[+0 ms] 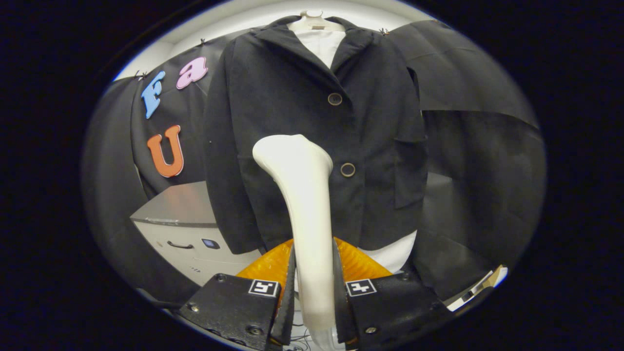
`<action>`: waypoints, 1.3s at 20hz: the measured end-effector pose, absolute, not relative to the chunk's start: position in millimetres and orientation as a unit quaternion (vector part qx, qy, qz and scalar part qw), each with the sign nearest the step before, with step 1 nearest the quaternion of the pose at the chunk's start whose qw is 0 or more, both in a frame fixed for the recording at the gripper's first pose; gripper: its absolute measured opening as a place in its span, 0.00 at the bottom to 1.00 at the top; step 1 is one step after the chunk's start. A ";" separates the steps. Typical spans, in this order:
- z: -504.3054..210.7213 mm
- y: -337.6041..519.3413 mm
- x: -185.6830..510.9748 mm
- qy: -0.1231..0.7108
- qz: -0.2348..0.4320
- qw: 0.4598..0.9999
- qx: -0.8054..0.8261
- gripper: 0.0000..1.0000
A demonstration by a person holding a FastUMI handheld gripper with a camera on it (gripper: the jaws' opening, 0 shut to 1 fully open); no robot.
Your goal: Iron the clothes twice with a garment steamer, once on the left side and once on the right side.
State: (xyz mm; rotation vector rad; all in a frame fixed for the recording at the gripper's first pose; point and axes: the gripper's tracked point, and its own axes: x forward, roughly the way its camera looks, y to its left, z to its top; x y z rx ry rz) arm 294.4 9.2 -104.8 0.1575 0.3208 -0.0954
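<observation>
**Steamer held up to the jacket**

A dark jacket (312, 136) hangs on a white hanger (314, 20) against the far wall, buttoned over a white garment (321, 45). To the left, lower down, stands a grey-topped white cabinet (181, 229). The white steamer (307, 209) rises from between the fingers (314, 287), its head near the jacket's lower button (347, 169), slightly left of it. The fingers are clamped on the steamer's handle, one pressing each side.
</observation>
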 end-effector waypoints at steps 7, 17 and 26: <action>-158.8 18.6 292.5 0.193 -0.048 0.977 0.083 0.37; -242.5 32.5 283.4 0.245 -0.047 0.962 0.109 0.37; -220.2 11.2 254.4 0.248 -0.038 0.958 0.139 0.37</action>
